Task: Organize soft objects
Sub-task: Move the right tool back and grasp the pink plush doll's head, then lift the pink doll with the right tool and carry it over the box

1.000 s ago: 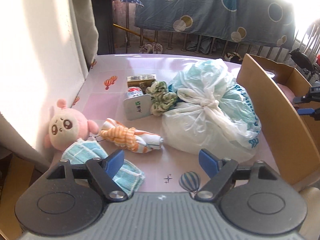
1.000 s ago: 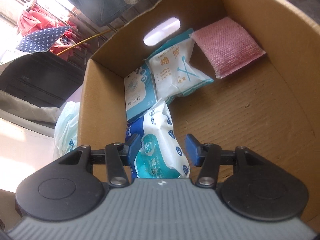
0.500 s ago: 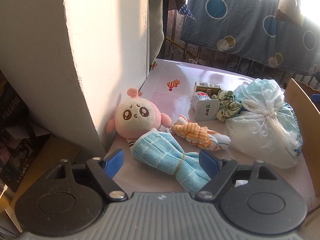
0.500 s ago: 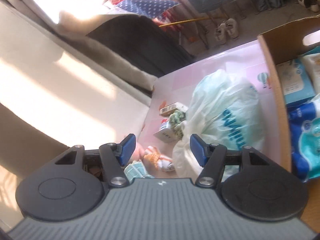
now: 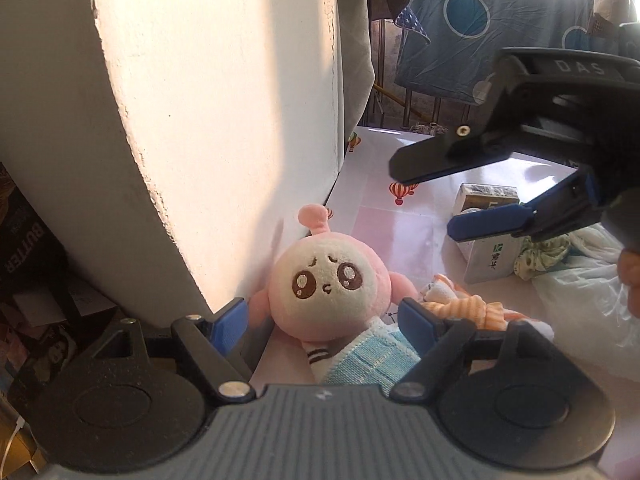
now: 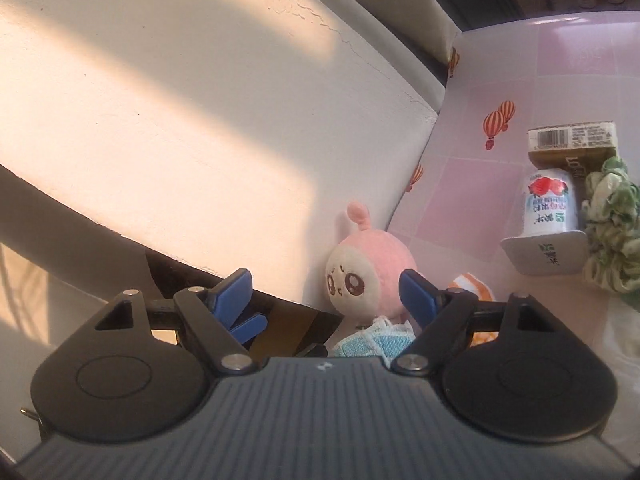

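Note:
A pink plush toy [image 5: 328, 284] [image 6: 368, 276] leans against the white wall at the table's left edge. Its lower half is covered by a blue knit cloth [image 5: 372, 356] [image 6: 380, 336]. An orange striped cloth [image 5: 472, 308] [image 6: 472, 286] lies just right of it. My left gripper [image 5: 322, 320] is open and low, its fingertips either side of the plush without pressing it. My right gripper [image 6: 326, 292] hovers above and to the right [image 5: 422, 198], pointing at the plush. Its jaws are opening and nothing is between them.
A yogurt cup [image 6: 550, 208], a small carton [image 6: 572, 144] and a green scrunchie [image 6: 612, 236] sit further right on the pink table. A tied white plastic bag [image 5: 592, 300] lies at the right. The wall [image 5: 220, 120] hems in the left side.
My left gripper has swung left and come down close to the plush. My right gripper has left the cardboard box, crossed over the table to the plush, and its jaws have widened.

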{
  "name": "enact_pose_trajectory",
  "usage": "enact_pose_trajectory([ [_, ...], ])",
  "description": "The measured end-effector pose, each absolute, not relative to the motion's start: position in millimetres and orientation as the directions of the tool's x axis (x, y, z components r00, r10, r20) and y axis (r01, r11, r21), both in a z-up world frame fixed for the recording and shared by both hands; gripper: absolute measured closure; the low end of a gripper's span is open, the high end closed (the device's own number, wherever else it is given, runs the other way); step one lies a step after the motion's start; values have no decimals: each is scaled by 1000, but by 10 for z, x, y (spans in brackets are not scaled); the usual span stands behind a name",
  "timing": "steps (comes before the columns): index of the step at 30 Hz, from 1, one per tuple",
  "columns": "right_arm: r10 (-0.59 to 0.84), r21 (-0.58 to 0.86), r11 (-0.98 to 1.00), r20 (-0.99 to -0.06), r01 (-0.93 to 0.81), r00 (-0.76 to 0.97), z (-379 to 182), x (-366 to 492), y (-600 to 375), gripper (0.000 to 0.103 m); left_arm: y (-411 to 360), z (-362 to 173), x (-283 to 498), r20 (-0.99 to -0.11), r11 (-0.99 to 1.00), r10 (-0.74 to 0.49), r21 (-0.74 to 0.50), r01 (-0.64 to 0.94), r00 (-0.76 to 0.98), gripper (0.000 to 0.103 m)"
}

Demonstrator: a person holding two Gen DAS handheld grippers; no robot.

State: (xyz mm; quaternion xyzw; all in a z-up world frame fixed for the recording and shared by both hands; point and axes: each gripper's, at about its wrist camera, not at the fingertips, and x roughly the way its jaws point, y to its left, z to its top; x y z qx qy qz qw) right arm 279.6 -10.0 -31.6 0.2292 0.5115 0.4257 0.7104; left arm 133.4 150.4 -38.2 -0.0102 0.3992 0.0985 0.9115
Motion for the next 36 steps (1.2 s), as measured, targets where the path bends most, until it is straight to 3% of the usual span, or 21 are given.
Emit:
enact_pose_trajectory([
  [12, 786, 726, 593, -616, -347, 53, -1082, 3179, 608, 21, 1568, -680, 1630, -781, 975, 168, 41, -219, 601, 20],
  [20, 812, 777, 559, -584, -288, 1, -1293, 3159, 640, 24, 1609, -776, 1717, -795, 970, 149, 3, -241, 589, 30],
  [26, 831, 792, 540, -555, -283, 31, -1259, 3087, 580, 29, 1616, -711, 1653, -775, 966, 143, -24, -256, 616, 31],
  [36, 884, 813, 467, -437, -347, 166, -661, 2917, 250, 29, 1404, -88, 1426, -636, 977, 169, 9, -213, 753, 32],
])
